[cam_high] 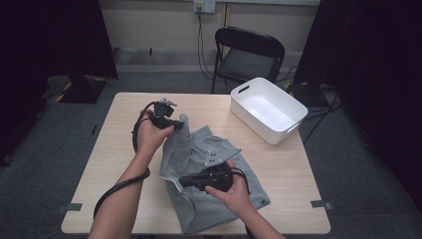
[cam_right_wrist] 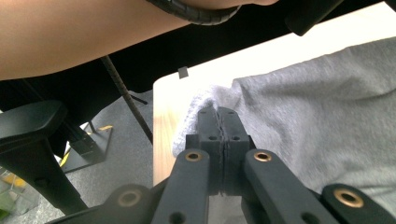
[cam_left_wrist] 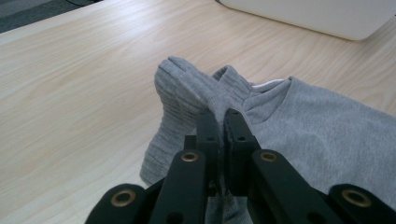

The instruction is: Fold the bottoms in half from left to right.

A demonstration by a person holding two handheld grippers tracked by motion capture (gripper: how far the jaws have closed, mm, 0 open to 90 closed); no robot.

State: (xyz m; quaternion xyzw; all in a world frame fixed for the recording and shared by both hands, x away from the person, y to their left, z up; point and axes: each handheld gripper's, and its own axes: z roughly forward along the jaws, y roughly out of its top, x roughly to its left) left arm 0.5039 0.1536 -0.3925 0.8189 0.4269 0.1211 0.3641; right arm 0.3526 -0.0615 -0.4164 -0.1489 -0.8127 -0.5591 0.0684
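A grey knit garment (cam_high: 211,147) lies crumpled on the light wooden table (cam_high: 122,164), right of centre. My left gripper (cam_high: 179,124) holds its far left corner a little above the table. In the left gripper view the jaws (cam_left_wrist: 222,114) are shut on a ribbed fold of the garment (cam_left_wrist: 317,121). My right gripper (cam_high: 182,182) is over the garment's near left edge and points left. In the right gripper view its jaws (cam_right_wrist: 218,112) are pressed together on a thin edge of the grey cloth (cam_right_wrist: 317,107), close to the table's edge.
A white rectangular bin (cam_high: 259,127) stands at the table's far right corner. A black folding chair (cam_high: 249,52) stands behind the table. Bare tabletop lies to the left of the garment. Cables trail from both grippers along the forearms.
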